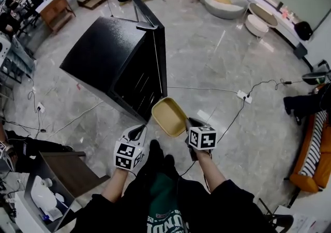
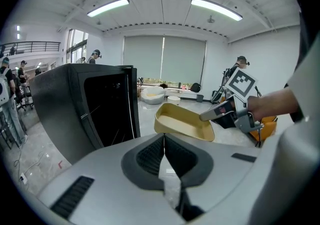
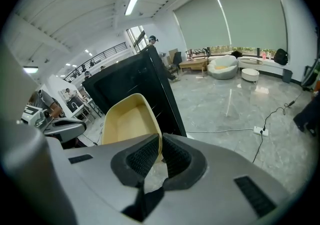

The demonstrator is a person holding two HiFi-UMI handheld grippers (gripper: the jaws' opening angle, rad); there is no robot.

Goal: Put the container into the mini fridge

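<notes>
Head view: the right gripper (image 1: 187,123) clamped the rim of a shallow beige plastic container (image 1: 168,117) just before the boxy black mini fridge (image 1: 103,53); the left gripper (image 1: 137,132), closed and empty, probably needed to open its door first.

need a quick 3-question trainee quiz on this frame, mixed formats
1. True or false: the left gripper grips the beige plastic container.
2. What holds the container? A: the left gripper. B: the right gripper. C: both.
3. Fill in: the container is held in the air close to the front of the black ___.

Key: 1 false, its jaws are together on nothing. 2 B. 3 mini fridge.
</notes>
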